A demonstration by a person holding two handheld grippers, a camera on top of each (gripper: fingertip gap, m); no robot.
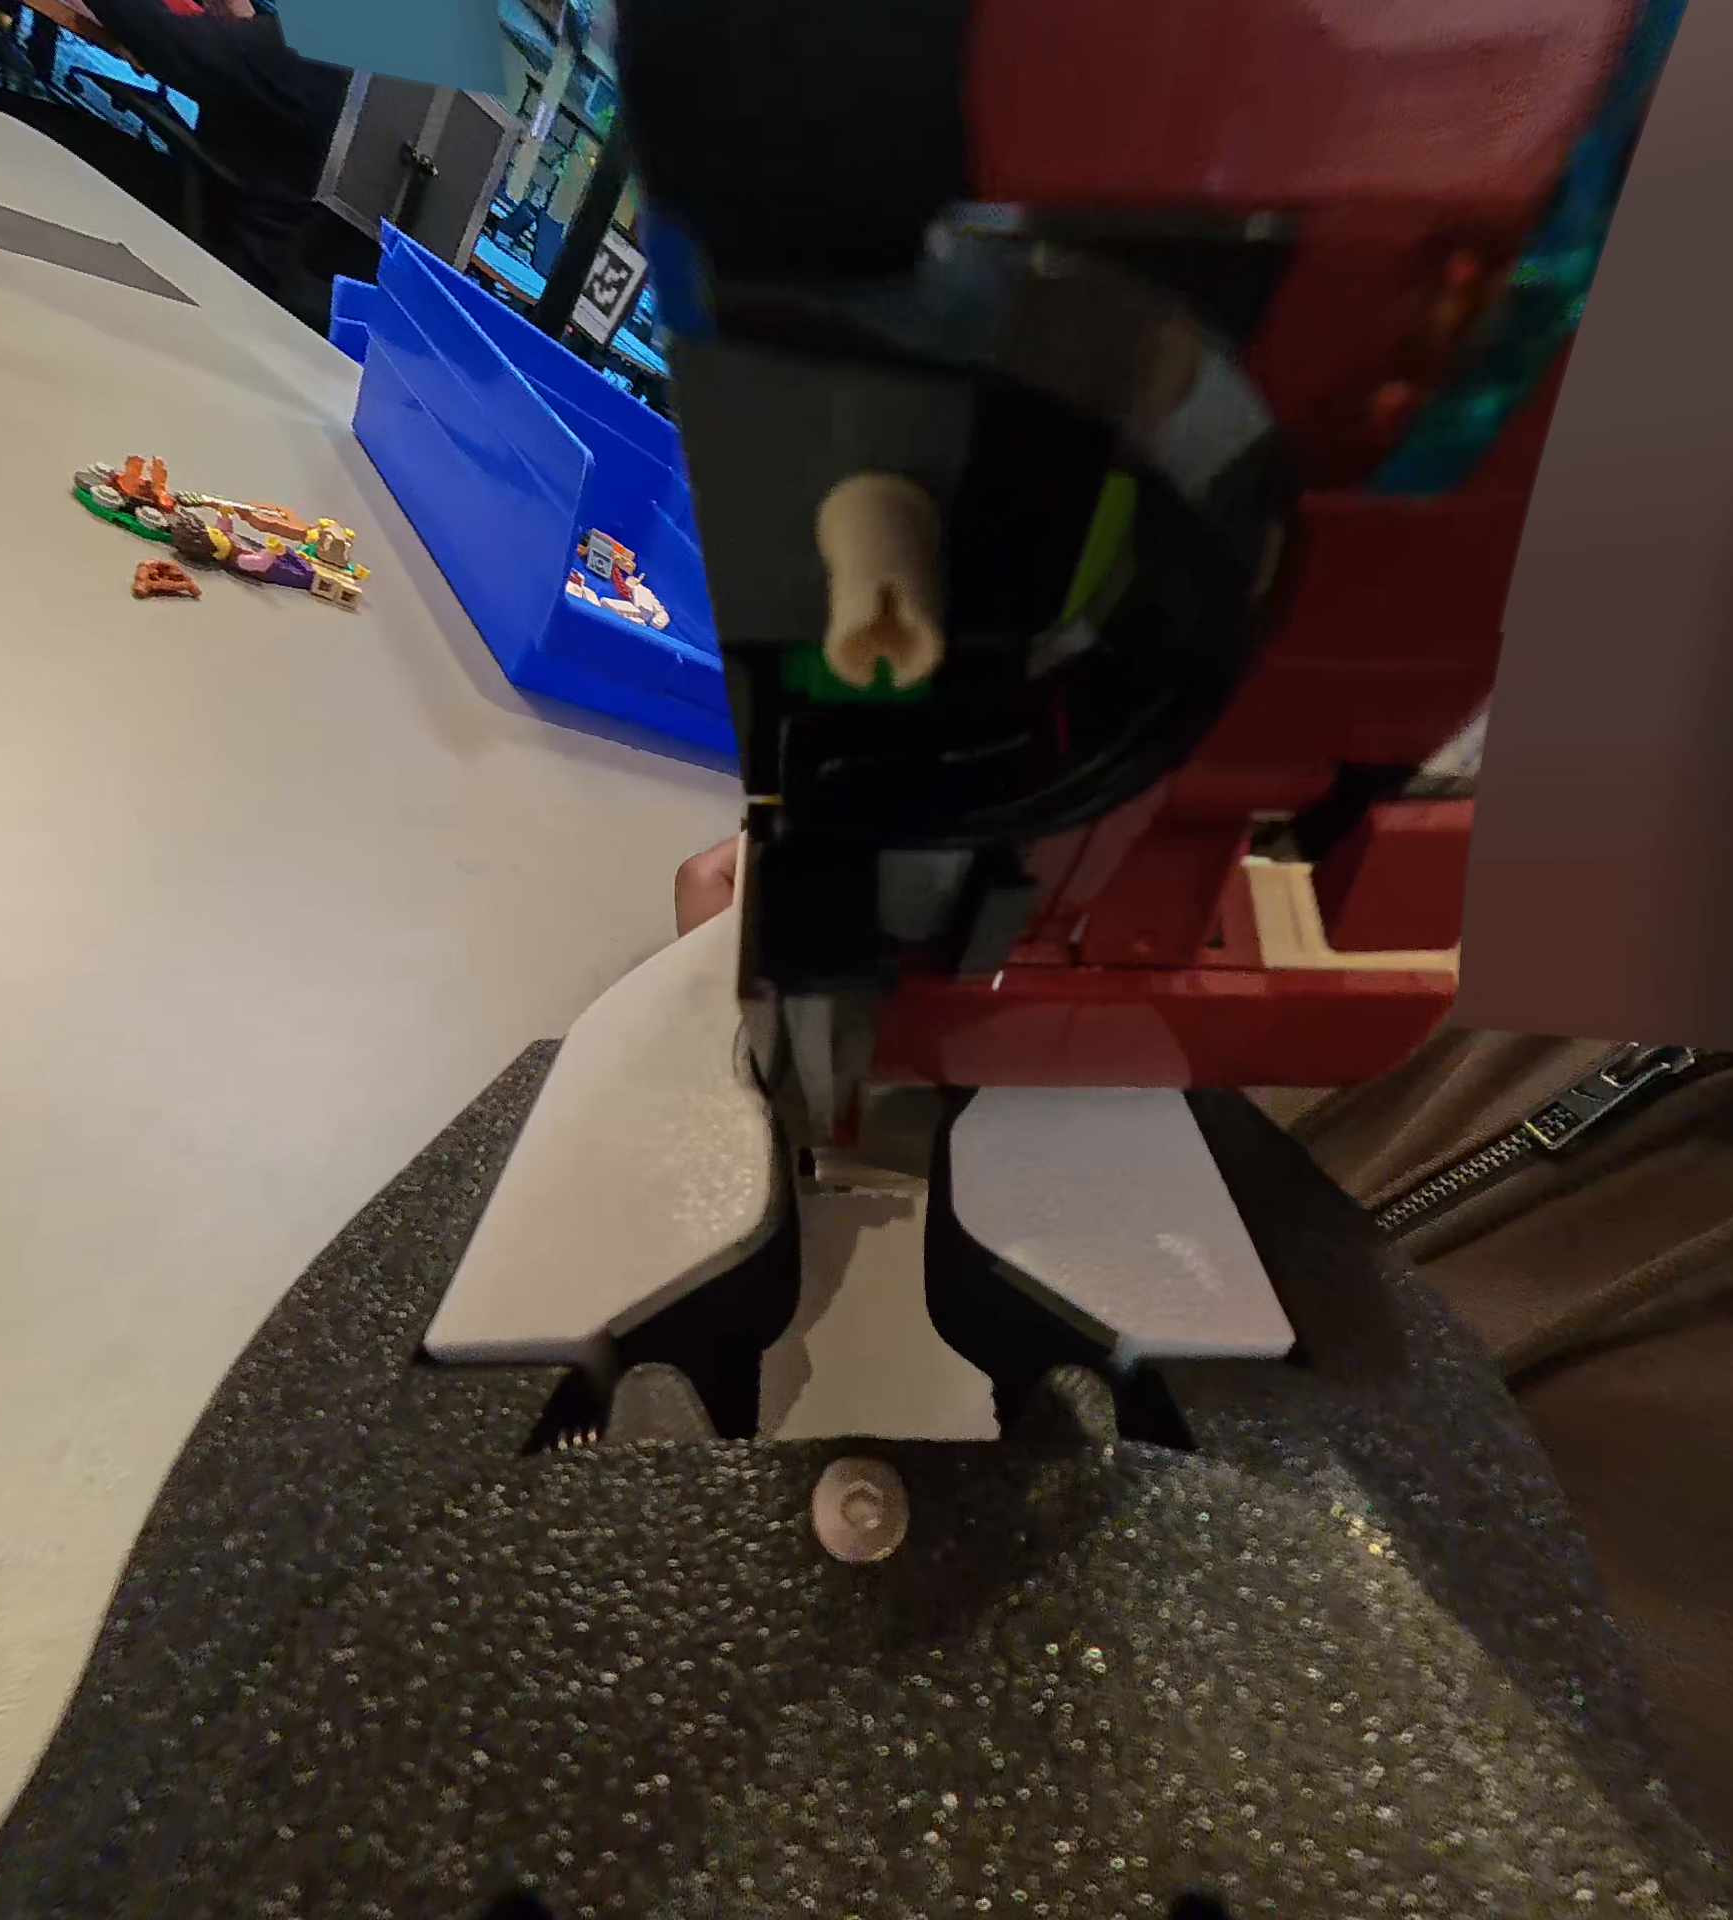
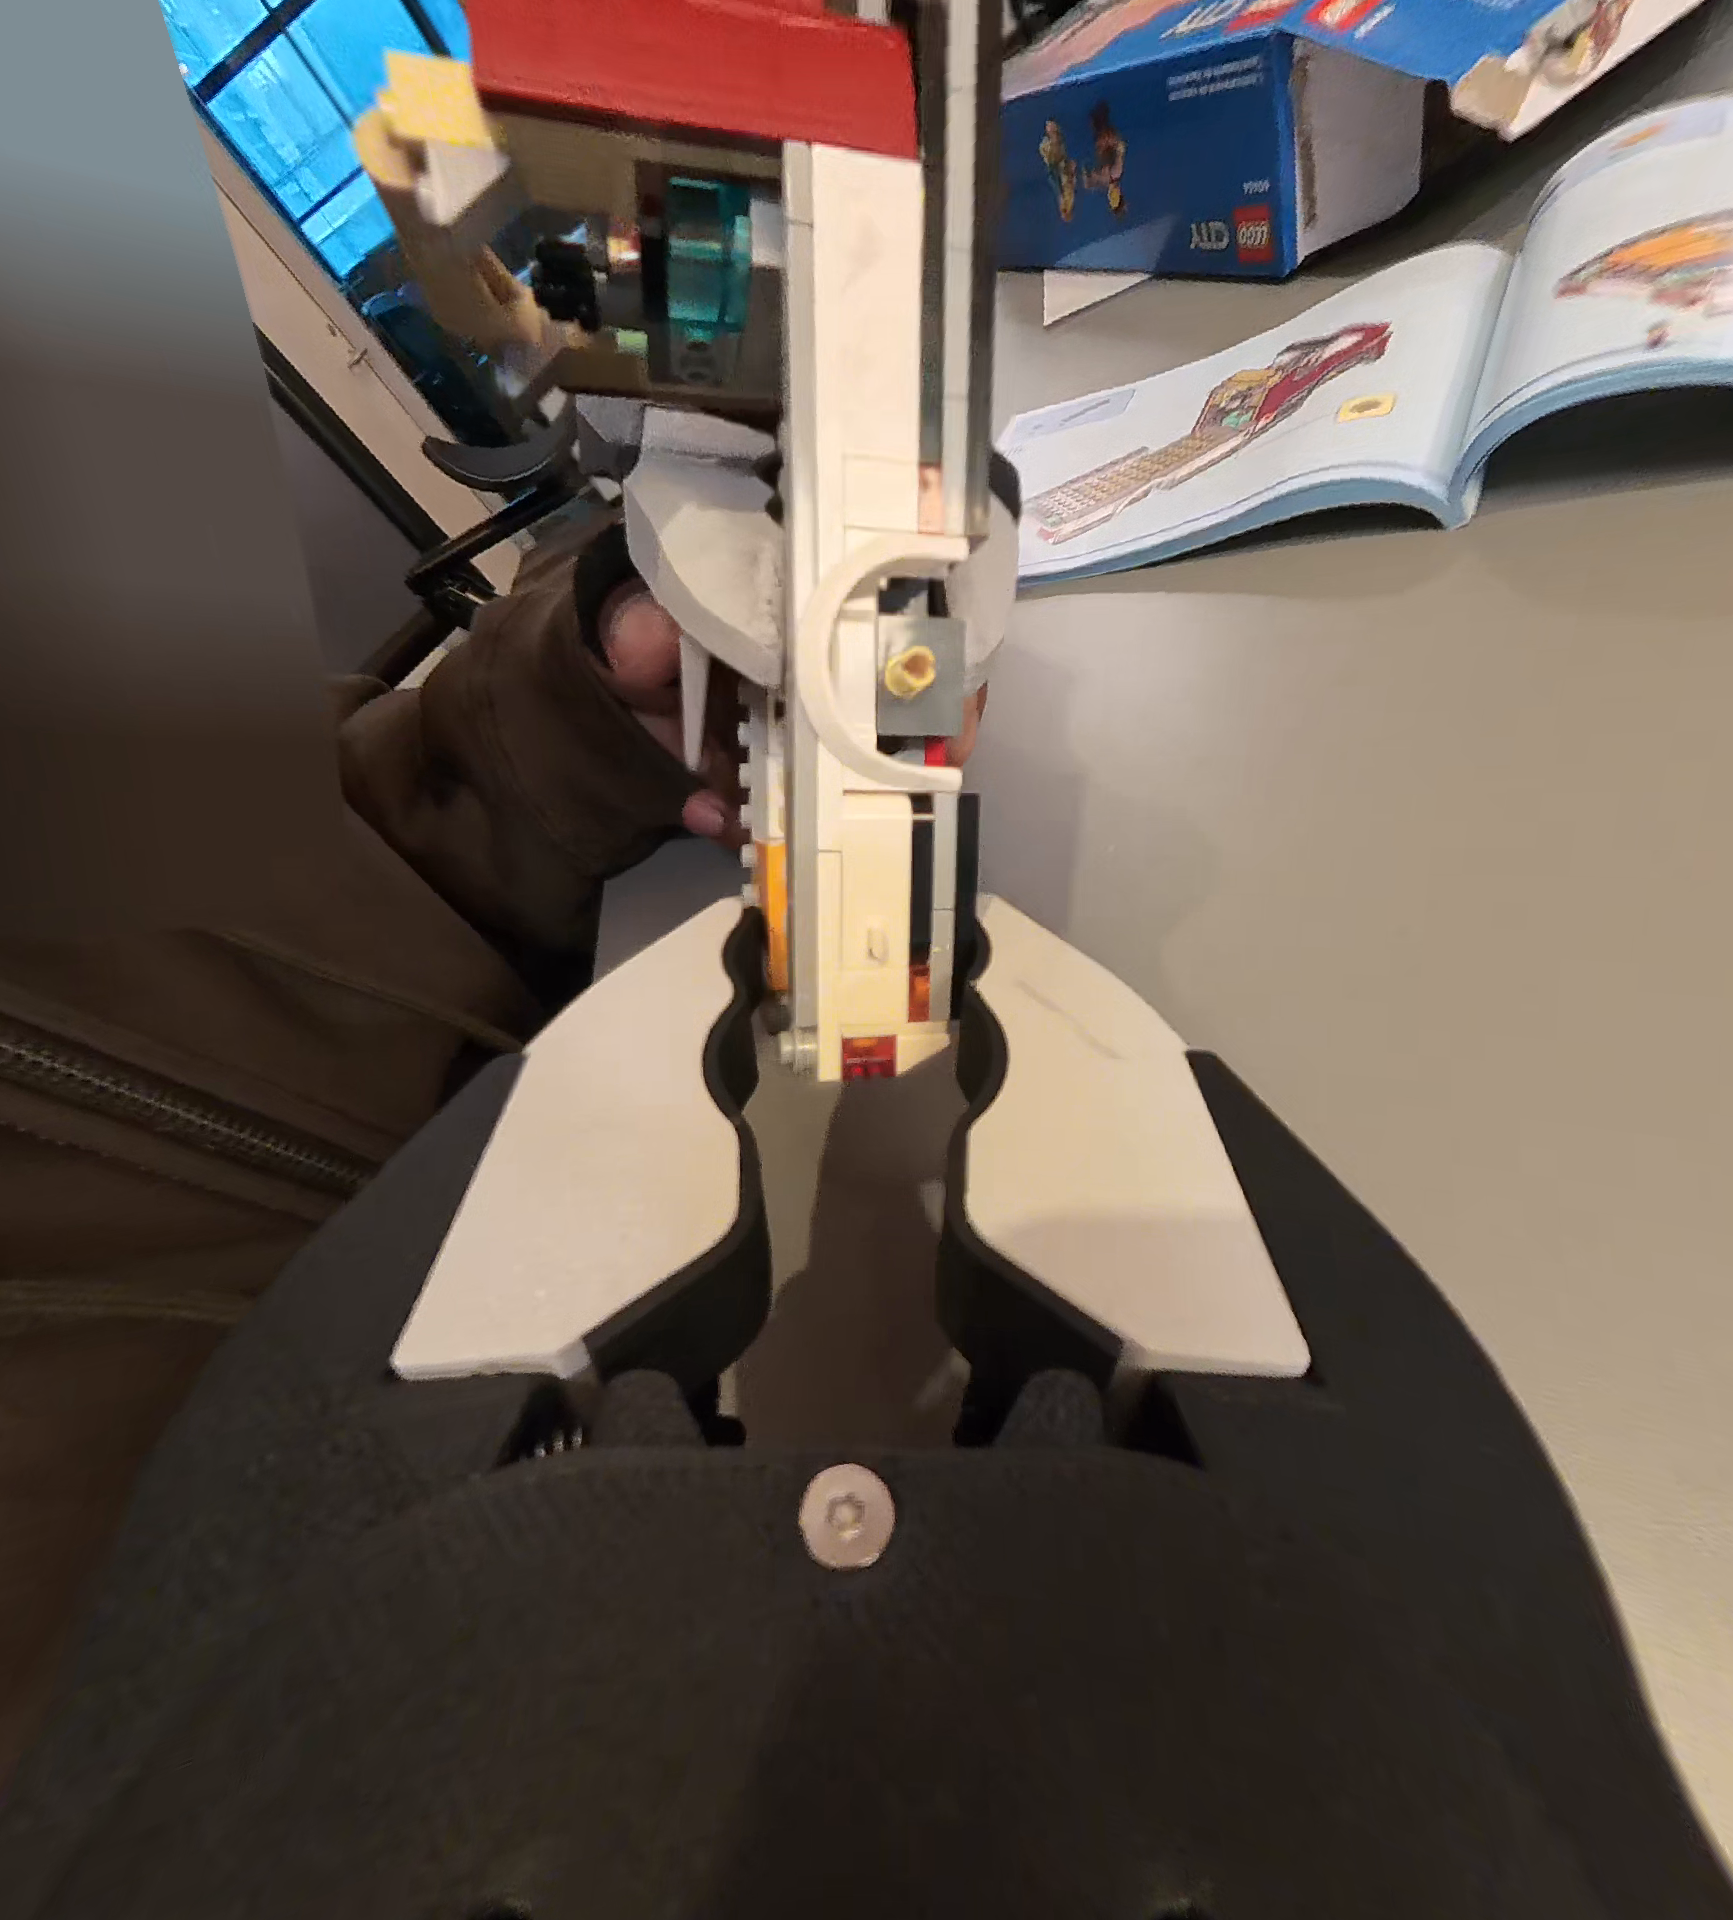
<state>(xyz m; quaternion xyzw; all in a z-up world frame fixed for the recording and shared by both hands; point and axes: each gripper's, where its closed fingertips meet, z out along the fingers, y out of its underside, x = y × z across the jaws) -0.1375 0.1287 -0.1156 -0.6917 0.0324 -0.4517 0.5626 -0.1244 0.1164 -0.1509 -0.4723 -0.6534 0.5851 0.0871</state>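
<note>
A toy brick model is held between both grippers above the grey table [image 1: 166, 935]. In the left wrist view its black and dark red underside [image 1: 1101, 1018] fills the middle, with a tan pin [image 1: 877, 582] sticking out. My left gripper [image 1: 841, 1049] is shut on the model's lower edge; its fingertips are partly hidden behind the model. In the right wrist view my right gripper [image 2: 862, 966] is shut on the model's white end [image 2: 872, 904], with both pads pressed against its sides. The left gripper's white fingers [image 2: 706, 561] clamp the same model farther along.
A blue bin [image 1: 488, 457] with small pieces and a pile of small brick figures [image 1: 228, 530] lie on the table's left. An open instruction booklet [image 2: 1361, 395] and a blue box [image 2: 1153, 156] lie at the right. A person's brown jacket [image 2: 166, 1039] is close by.
</note>
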